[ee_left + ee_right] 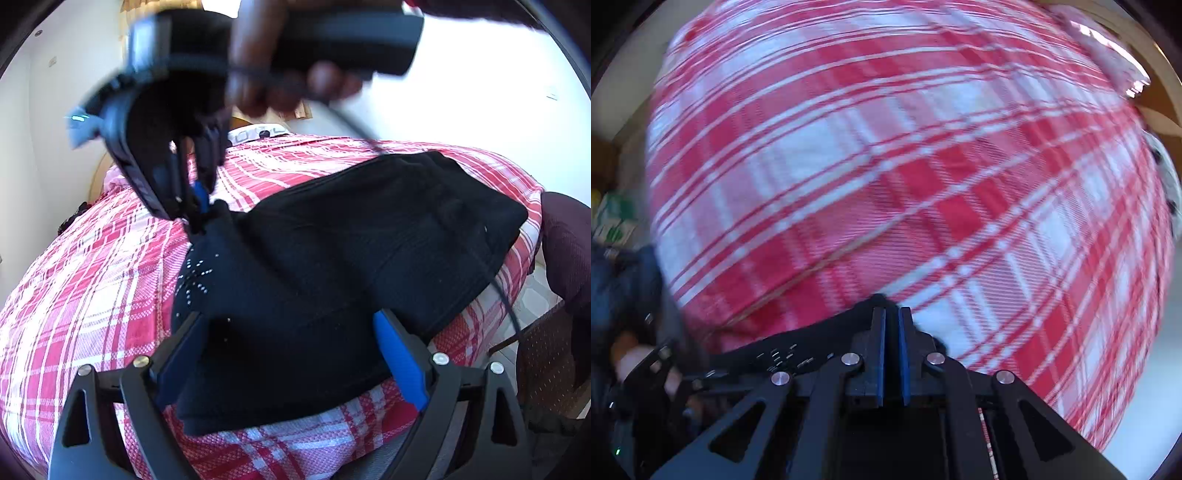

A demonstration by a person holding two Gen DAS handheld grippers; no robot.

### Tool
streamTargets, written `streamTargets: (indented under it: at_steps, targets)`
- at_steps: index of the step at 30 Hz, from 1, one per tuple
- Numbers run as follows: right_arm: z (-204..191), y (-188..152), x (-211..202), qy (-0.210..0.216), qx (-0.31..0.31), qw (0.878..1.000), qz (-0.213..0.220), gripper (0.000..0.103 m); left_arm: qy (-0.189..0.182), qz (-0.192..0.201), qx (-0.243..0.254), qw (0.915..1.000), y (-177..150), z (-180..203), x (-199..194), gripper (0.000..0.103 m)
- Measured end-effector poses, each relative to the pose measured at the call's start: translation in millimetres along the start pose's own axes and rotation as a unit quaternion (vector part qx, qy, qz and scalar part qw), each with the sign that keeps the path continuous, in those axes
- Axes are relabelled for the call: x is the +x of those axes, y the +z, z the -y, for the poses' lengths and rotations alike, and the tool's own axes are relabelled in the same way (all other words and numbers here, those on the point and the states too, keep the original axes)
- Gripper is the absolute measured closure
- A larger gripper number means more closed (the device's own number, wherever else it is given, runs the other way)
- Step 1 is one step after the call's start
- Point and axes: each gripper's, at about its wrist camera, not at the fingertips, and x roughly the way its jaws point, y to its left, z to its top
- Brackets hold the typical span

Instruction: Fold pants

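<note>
Matt black knit cloth with small shiny studs: pants. Woven red-and-white checked cloth, slightly coarse: bedcover. Matt black plastic with bright metal rivets and smooth blue pads: left gripper, right gripper.

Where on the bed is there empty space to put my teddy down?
The red-and-white checked bedspread is bare left of the black pants, and along the far edge behind them. It is crowded at the pants, where the right claw pinches them and the left claw straddles them.
</note>
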Motion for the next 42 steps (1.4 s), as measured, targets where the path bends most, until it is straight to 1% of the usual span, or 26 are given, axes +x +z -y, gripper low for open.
streamTargets:
  at_steps: [1, 2, 5, 7, 8, 9, 10, 13, 14, 16, 18, 20, 21, 23, 25, 27, 28, 30, 32, 33, 34, 35, 36, 39, 41, 42]
  targets:
    - [12.1, -1.8, 6.8, 0.009, 0.037, 0.999, 0.005, 0.098, 0.002, 0.0, 0.0, 1.0, -1.5, -0.9, -0.2, 0.01]
    - [16.5, -3.3, 12.7, 0.016, 0.054, 0.998, 0.007, 0.098, 0.002, 0.0, 0.0, 1.0, -2.7, 0.0, 0.1, 0.01]
    - [20.3, -5.5, 24.7, 0.012, 0.069, 0.997, 0.024, 0.098, 0.0, -0.003, -0.007, 1.0, -2.6, -0.9, -1.6, 0.01]
    - [34.9, -5.2, 26.6, 0.027, 0.113, 0.992, 0.04, 0.101, -0.005, -0.006, -0.01, 0.9999, -4.7, -0.9, -2.9, 0.01]
    - [40.0, -4.4, 26.7, 0.015, 0.125, 0.991, 0.049, 0.103, -0.004, -0.006, -0.01, 0.9999, -5.5, 0.2, -3.9, 0.01]
    - [42.8, -3.0, 27.0, -0.002, 0.126, 0.99, 0.057, 0.103, -0.002, -0.004, -0.006, 1.0, -6.1, 1.6, -5.6, 0.01]
    - [46.0, -2.7, 24.8, -0.002, 0.13, 0.989, 0.068, 0.103, -0.003, -0.003, -0.005, 1.0, -6.5, 1.9, -6.1, 0.01]
    - [55.3, -8.2, -7.3, 0.041, 0.137, 0.981, 0.134, 0.102, -0.007, -0.003, -0.005, 1.0, -6.3, -0.1, -4.3, 0.01]
    - [51.9, -7.5, -16.2, 0.051, 0.128, 0.98, 0.144, 0.102, -0.009, -0.004, -0.006, 0.9999, -5.7, -1.0, -4.4, 0.01]
    - [32.5, 4.6, -24.9, 0.074, 0.091, 0.983, 0.14, 0.1, -0.014, -0.005, -0.012, 0.9998, -4.9, -4.0, -4.3, 0.01]
    - [18.4, 6.4, -28.1, 0.087, 0.058, 0.987, 0.125, 0.091, -0.015, -0.006, -0.011, 0.9998, -4.2, -6.6, -5.1, 0.01]
    - [6.0, 6.0, -20.0, 0.091, 0.035, 0.991, 0.094, 0.056, -0.023, -0.004, -0.009, 0.9997, 0.7, -15.5, -10.4, 0.011]
    - [0.7, 4.9, -15.0, 0.084, 0.026, 0.993, 0.081, 0.054, -0.02, 0.007, -0.019, 0.9996, 3.7, -24.0, -17.2, 0.011]
    - [-3.1, -1.0, -8.0, 0.068, 0.017, 0.995, 0.074, 0.054, 0.001, 0.02, -0.042, 0.9989, 8.9, -40.4, -23.9, 0.011]
    - [8.2, -8.6, -4.4, 0.073, 0.047, 0.994, 0.073, 0.054, 0.007, -0.004, -0.069, 0.9976, 10.3, -55.3, -16.1, 0.01]
    - [20.6, -9.3, -0.9, 0.073, 0.068, 0.993, 0.066, 0.054, -0.01, -0.054, -0.092, 0.9942, 5.5, -62.5, 1.7, 0.009]
    - [20.9, -7.7, 2.2, 0.078, 0.067, 0.993, 0.059, 0.054, -0.019, -0.057, -0.111, 0.992, 3.2, -67.4, 3.8, 0.009]
    - [16.0, -3.3, 11.3, 0.085, 0.048, 0.995, 0.037, 0.054, -0.034, -0.066, -0.126, 0.9893, 4.9, -70.8, 7.2, 0.009]
    - [6.3, 1.7, 20.5, 0.079, 0.017, 0.997, 0.019, 0.054, -0.052, -0.078, -0.152, 0.9839, 3.1, -78.1, 11.2, 0.009]
    - [0.1, 3.1, 23.5, 0.064, 0.002, 0.998, 0.011, 0.057, -0.069, -0.088, -0.179, 0.9776, 2.2, -84.3, 14.0, 0.009]
    - [-5.1, 5.5, 26.1, 0.055, -0.014, 0.998, 0.007, 0.07, -0.092, -0.101, -0.209, 0.9685, 0.1, -91.9, 18.5, 0.009]
    - [-10.0, 5.1, 25.0, 0.054, -0.024, 0.998, 0.003, 0.079, -0.106, -0.108, -0.226, 0.9622, -1.3, -96.4, 21.7, 0.009]
    - [-12.6, 4.3, 22.2, 0.053, -0.027, 0.998, 0.001, 0.082, -0.11, -0.109, -0.228, 0.9613, -1.7, -99.5, 21.3, 0.009]
    - [-11.6, -7.0, 5.6, 0.037, -0.016, 0.999, 0.011, 0.087, -0.113, -0.096, -0.202, 0.9682, 2.7, -94.9, 16.0, 0.019]
    - [-5.8, -17.5, -7.8, 0.035, 0.003, 0.999, 0.028, 0.088, -0.112, -0.087, -0.192, 0.9711, 6.7, -92.0, 12.5, 0.029]
    - [-1.8, -22.1, -13.8, 0.034, 0.018, 0.999, 0.038, 0.089, -0.117, -0.074, -0.187, 0.9726, 9.6, -91.4, 9.3, 0.054]
